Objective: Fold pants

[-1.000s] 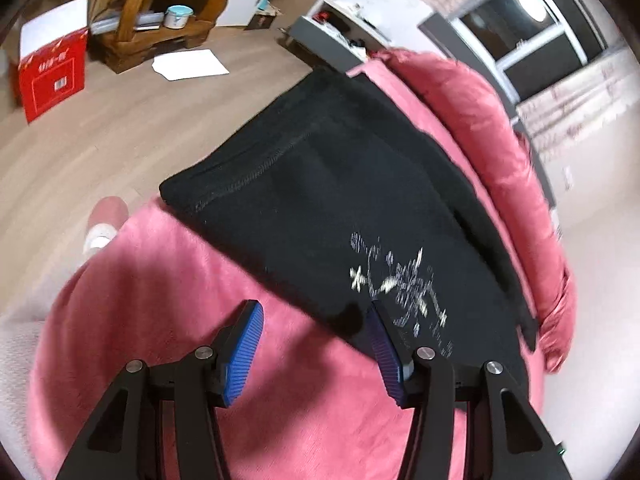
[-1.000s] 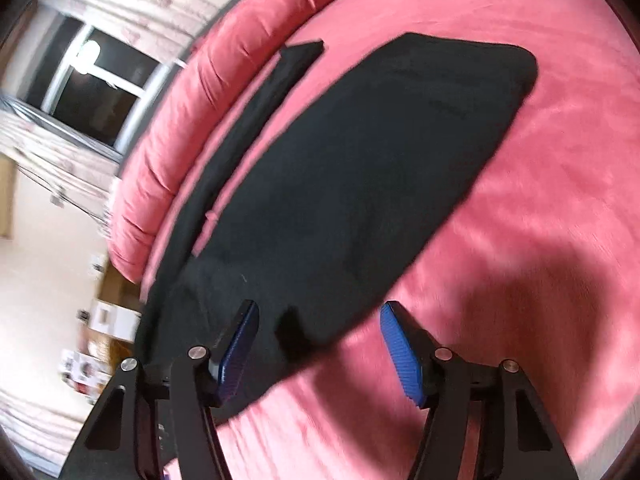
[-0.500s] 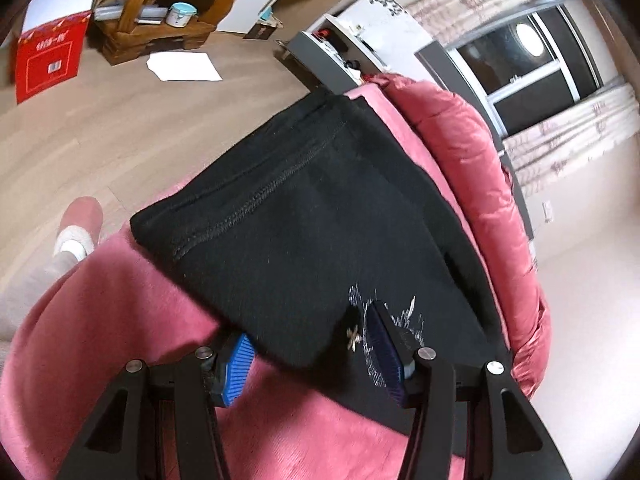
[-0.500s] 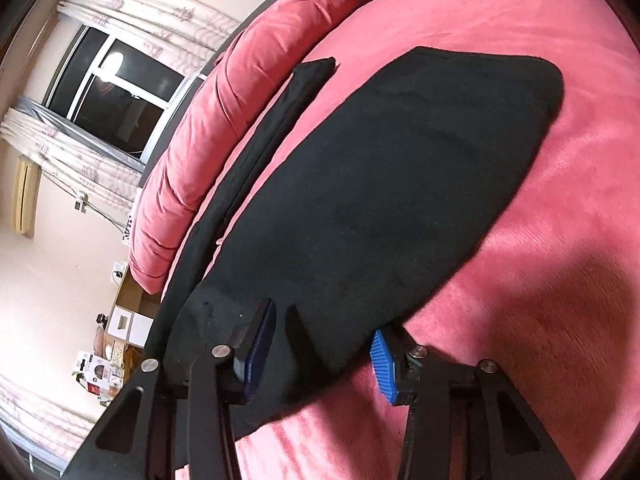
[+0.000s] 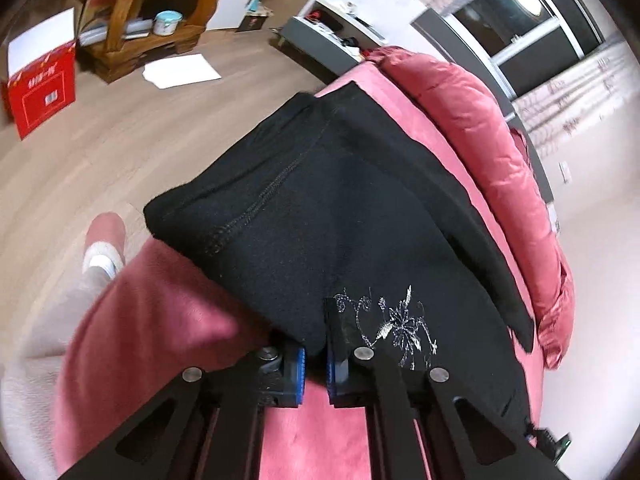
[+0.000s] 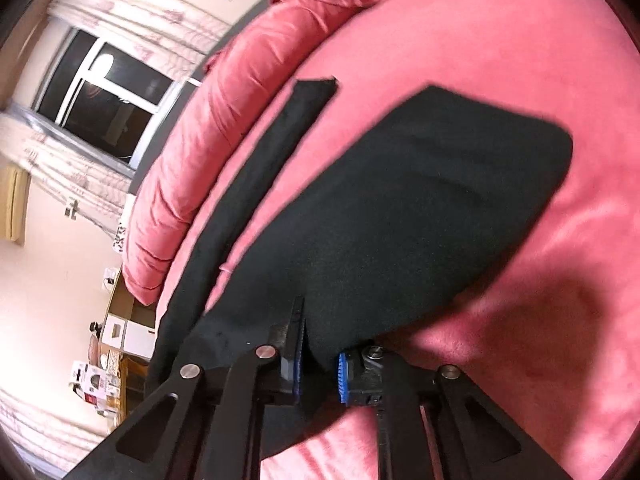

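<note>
Black pants (image 5: 320, 208) lie on a round pink bed (image 5: 160, 308), waistband end toward the floor side, with a silver embroidered flower (image 5: 396, 324) near my left gripper. My left gripper (image 5: 316, 356) is shut on the near edge of the pants beside the flower. In the right wrist view the pants (image 6: 400, 216) stretch away over the bed (image 6: 560, 320), with one narrow leg strip (image 6: 256, 184) along the pink cushion. My right gripper (image 6: 320, 360) is shut on the near edge of the pants; the blue pads are mostly hidden by cloth.
A pink padded cushion (image 5: 480, 120) rims the bed's far side. The wooden floor (image 5: 120, 140) holds a red box (image 5: 40, 88), a white sheet (image 5: 180, 70) and a wooden stand (image 5: 136, 36). A foot in a pink slipper (image 5: 106, 240) stands beside the bed.
Both grippers moved forward onto the near edge of the pants and closed on it. They were open a second ago.
</note>
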Available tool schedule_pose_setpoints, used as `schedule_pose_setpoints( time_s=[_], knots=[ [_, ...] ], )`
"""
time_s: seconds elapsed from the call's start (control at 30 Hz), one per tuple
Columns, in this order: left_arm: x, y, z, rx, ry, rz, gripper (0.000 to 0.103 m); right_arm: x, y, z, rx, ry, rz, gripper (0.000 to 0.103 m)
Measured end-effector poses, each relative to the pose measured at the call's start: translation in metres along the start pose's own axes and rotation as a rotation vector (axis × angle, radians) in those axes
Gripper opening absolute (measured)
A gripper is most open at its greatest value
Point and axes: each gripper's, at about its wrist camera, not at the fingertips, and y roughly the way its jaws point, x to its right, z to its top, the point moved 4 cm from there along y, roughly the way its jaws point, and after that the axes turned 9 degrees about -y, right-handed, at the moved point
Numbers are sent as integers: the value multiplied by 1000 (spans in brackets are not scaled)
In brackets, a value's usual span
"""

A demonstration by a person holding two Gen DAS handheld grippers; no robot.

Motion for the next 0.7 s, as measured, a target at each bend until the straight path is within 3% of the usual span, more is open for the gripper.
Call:
schedule_pose_setpoints(
  time_s=[0.23,0.4,0.53,0.7],
  knots=[
    [-8,-29,-19,-43,33,8,7,-7,-39,3,2,-58,-22,11],
    [-23,-39,-43,-110,30,49,7,13,-65,-12,-14,-80,-62,11],
    [-37,-35,-60,-173,-6,97,7,40,-69,-28,-46,-43,-102,11],
    [-45,-25,-62,-175,-36,99,7,67,-54,-46,-99,19,-148,14]
  ],
)
